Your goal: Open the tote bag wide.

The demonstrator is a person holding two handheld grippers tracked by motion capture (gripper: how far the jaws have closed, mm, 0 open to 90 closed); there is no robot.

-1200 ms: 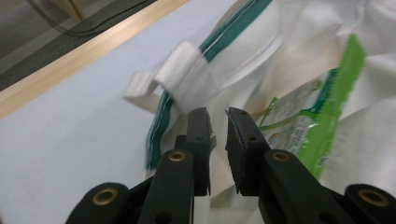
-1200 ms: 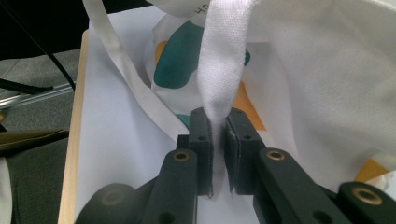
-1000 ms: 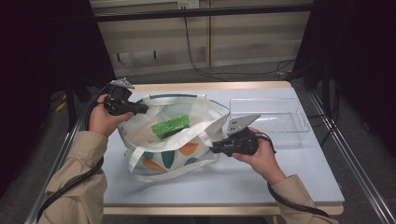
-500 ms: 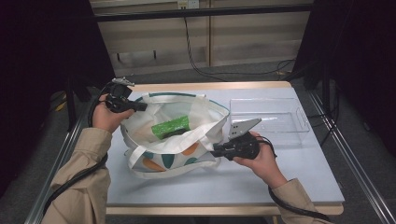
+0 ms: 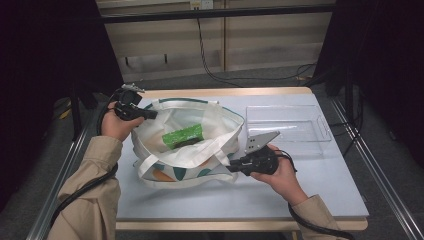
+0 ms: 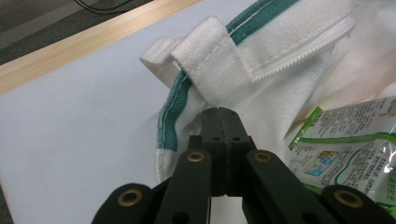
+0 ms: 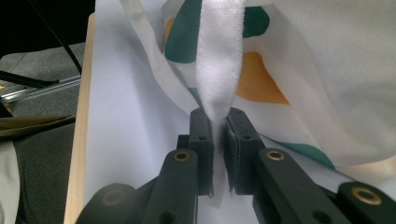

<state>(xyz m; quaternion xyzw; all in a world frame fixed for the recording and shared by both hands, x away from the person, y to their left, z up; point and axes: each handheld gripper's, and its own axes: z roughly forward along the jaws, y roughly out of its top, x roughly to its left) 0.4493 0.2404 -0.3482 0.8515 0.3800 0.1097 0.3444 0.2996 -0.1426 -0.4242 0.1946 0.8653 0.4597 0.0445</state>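
Right tongs drawn back, one tote bag, one green packet

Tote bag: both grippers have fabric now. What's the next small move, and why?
Probably ease the grippers apart to widen the mouth. The left gripper is shut on the tote bag rim, the right gripper is shut on its strap, and the green packet lies inside, partly shaded by slack cloth.

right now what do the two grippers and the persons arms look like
Both grippers are black. The left gripper and right gripper each trail a thick black cable. The right one carries a grey three-cornered plate on top. In the gripper views the jaws are flat black blocks on black links with brass-coloured rivets. The person wears a tan long-sleeved jacket, and the hands are bare.
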